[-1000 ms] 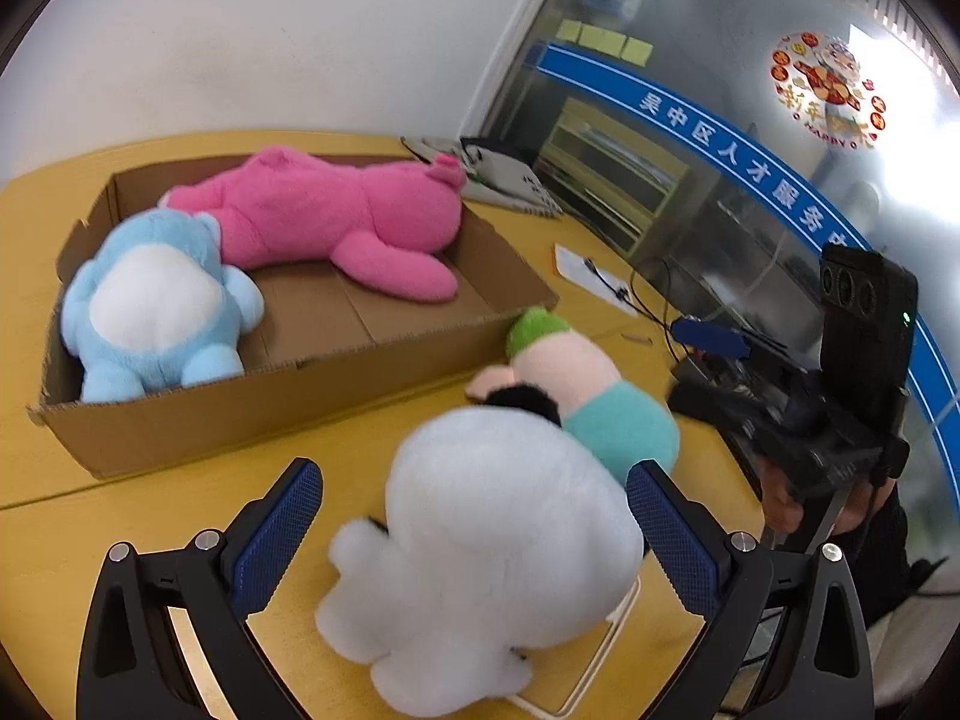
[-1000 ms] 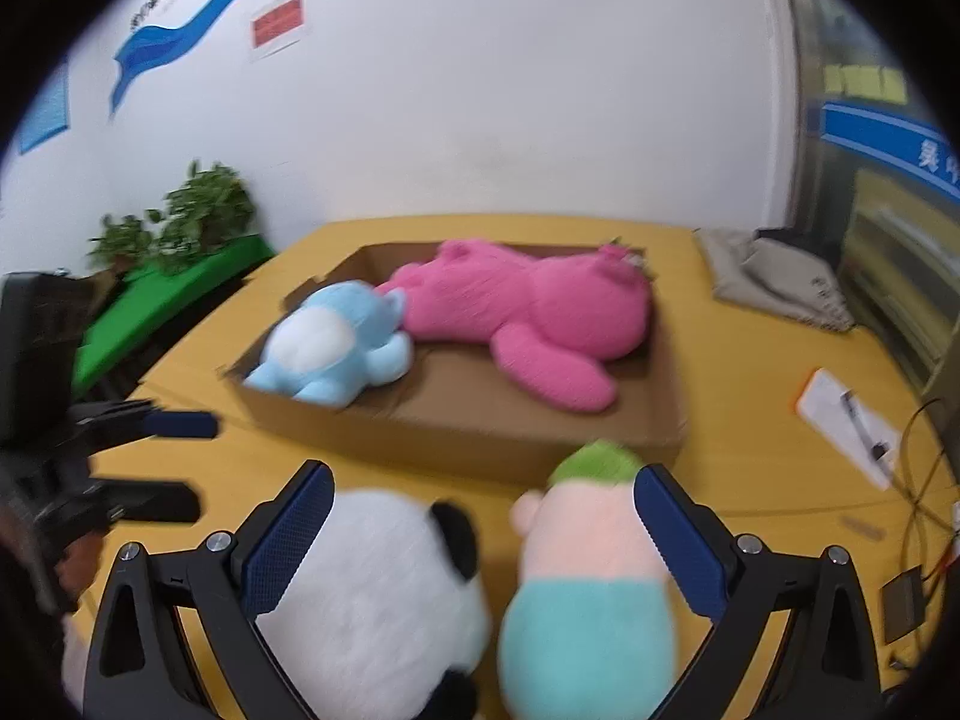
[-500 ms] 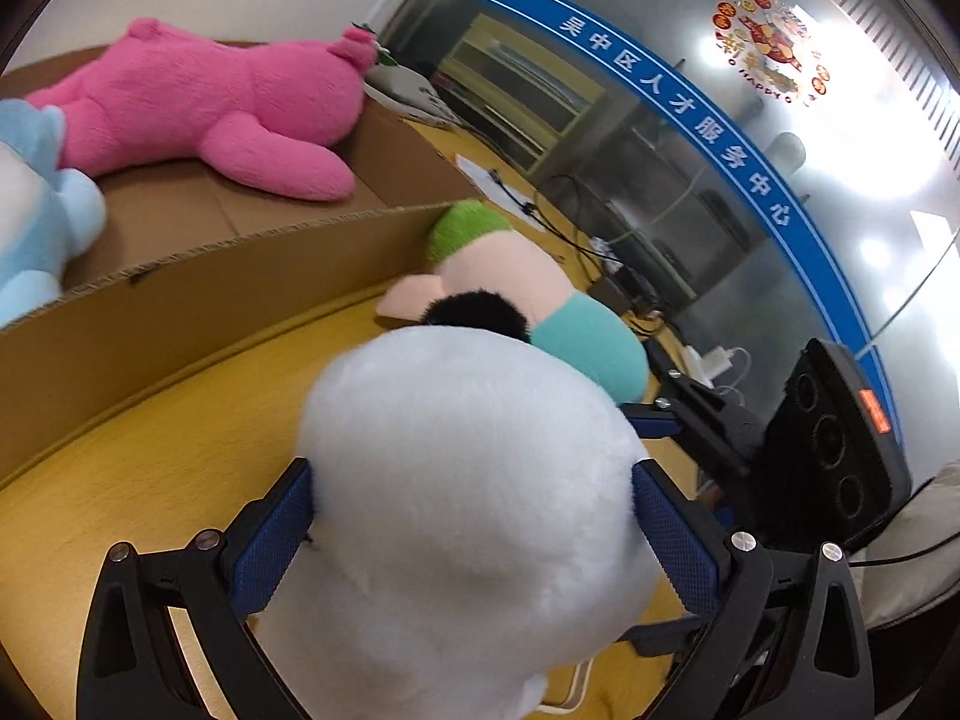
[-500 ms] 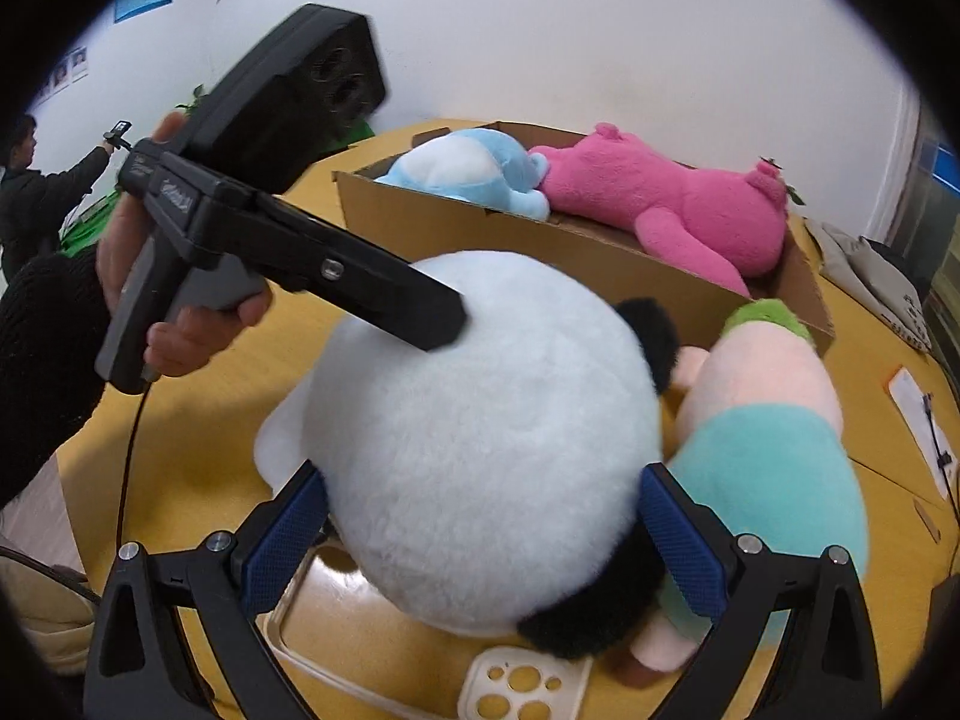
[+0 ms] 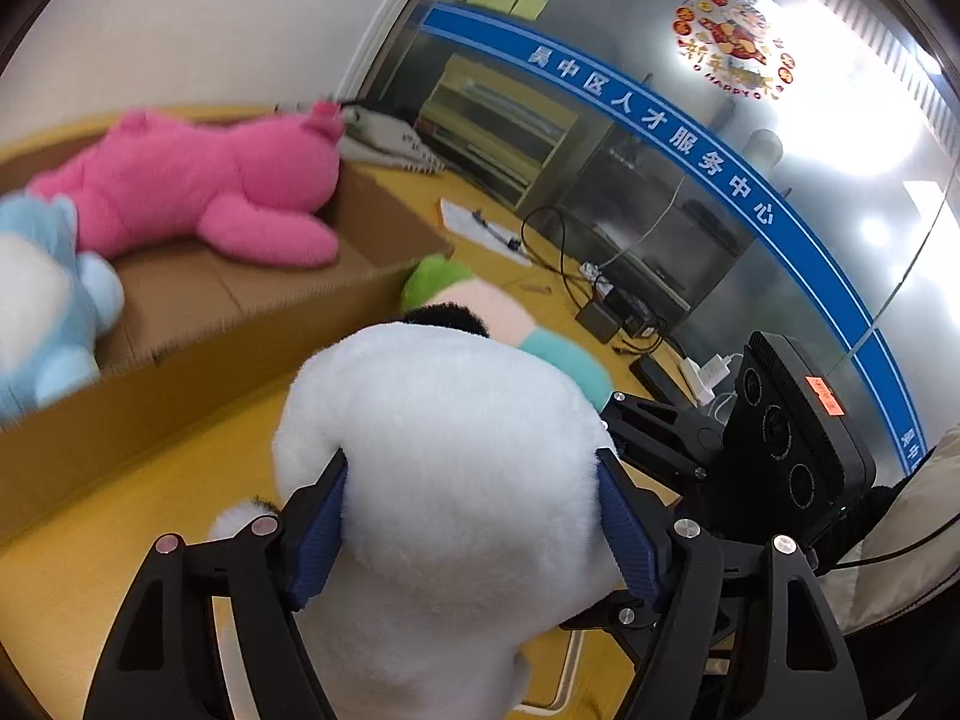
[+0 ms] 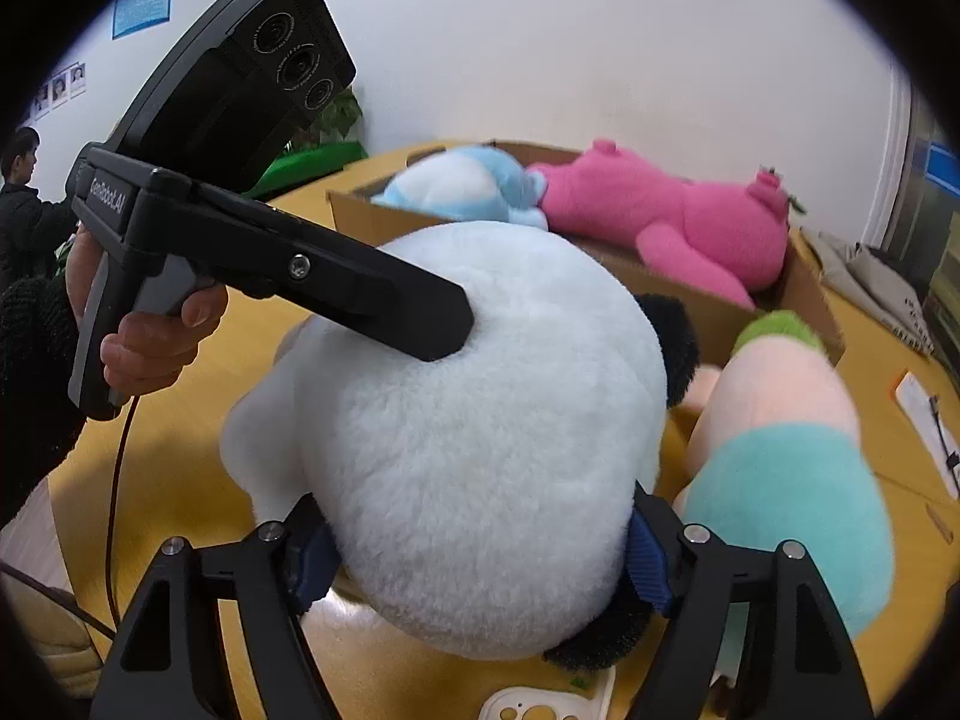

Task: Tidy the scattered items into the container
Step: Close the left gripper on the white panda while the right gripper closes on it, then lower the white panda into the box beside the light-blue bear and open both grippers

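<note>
The white panda plush point(image 5: 456, 480) point(image 6: 480, 438) sits on the yellow table point(image 5: 120, 516) point(image 6: 174, 468), just in front of the cardboard box point(image 5: 198, 360) point(image 6: 708, 300), and both grippers have it. The left gripper point(image 5: 471, 531) pinches its white body, blue pads pressed into the fur on either side; the right gripper point(image 6: 474, 558) pinches it too, from another side, its pads sunk into the fluff low on the round body. In the right wrist view the left gripper's black finger point(image 6: 372, 306) lies across the top of the plush, held by the left hand point(image 6: 150, 336).

Touching the panda's black ear is a second toy — a plush with a green cap, peach middle and teal lower half point(image 5: 510, 324) point(image 6: 786, 456), lying on the table against the box's near corner. Inside the box lie a pink plush point(image 5: 204, 186) point(image 6: 666, 216) and a light-blue plush point(image 5: 48, 300) point(image 6: 468, 180), side by side and touching.

A white plastic piece with round holes point(image 6: 540, 708) lies on the table under the panda.
</note>
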The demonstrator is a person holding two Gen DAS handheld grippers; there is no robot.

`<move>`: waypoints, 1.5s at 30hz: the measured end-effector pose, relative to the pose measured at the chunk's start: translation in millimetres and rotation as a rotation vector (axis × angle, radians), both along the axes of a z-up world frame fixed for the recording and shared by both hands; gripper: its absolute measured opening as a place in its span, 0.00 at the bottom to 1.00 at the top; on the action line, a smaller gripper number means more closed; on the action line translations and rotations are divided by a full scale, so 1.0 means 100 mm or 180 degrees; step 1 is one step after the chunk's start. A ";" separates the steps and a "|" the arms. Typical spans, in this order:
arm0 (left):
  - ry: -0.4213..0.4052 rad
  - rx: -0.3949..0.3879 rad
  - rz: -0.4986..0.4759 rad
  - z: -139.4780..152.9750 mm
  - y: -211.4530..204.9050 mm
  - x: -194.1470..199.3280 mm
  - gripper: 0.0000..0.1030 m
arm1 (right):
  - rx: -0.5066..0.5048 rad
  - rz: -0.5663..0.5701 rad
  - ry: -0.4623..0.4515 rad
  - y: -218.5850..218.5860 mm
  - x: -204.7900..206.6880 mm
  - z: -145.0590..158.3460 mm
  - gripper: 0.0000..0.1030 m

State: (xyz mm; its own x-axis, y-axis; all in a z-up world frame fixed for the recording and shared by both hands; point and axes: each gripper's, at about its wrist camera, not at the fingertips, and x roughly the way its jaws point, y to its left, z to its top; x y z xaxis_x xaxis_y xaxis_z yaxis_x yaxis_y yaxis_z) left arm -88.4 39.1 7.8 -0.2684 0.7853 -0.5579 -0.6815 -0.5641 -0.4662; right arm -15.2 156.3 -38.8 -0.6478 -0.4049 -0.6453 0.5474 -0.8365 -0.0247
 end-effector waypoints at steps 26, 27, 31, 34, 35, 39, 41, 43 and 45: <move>-0.0029 -0.0482 -0.0118 0.05 0.22 -2.35 0.77 | -0.0317 -0.1191 -0.0267 -0.12 -2.05 0.25 0.75; -0.0101 -0.0511 -0.0103 -0.05 0.22 -2.36 0.78 | -0.0275 -0.1232 -0.0352 -0.14 -2.08 0.16 0.75; -0.0253 -0.0540 -0.0074 -0.24 0.12 -2.38 0.86 | -0.0138 -0.1296 -0.0487 -0.24 -2.17 -0.02 0.76; -0.0319 -0.0599 0.0003 -0.27 0.11 -2.35 0.90 | -0.0100 -0.1296 -0.0510 -0.28 -2.18 -0.04 0.78; -0.0312 -0.0624 0.0023 -0.26 0.11 -2.34 0.91 | -0.0101 -0.1291 -0.0521 -0.28 -2.17 -0.05 0.78; -0.0265 -0.0640 0.0229 -0.15 0.08 -2.23 0.93 | -0.0103 -0.1233 -0.0586 -0.31 -2.17 -0.09 0.90; -0.0175 -0.0596 0.0415 -0.01 0.00 -2.12 0.94 | -0.0124 -0.1213 -0.0662 -0.26 -2.14 -0.06 0.93; -0.0015 -0.0557 0.0693 0.18 -0.15 -1.91 1.00 | -0.0181 -0.1196 -0.0695 -0.20 -2.06 0.02 0.94; 0.0195 -0.0554 0.0921 0.37 -0.27 -1.66 1.00 | -0.0248 -0.1155 -0.0504 -0.15 -1.91 0.19 0.95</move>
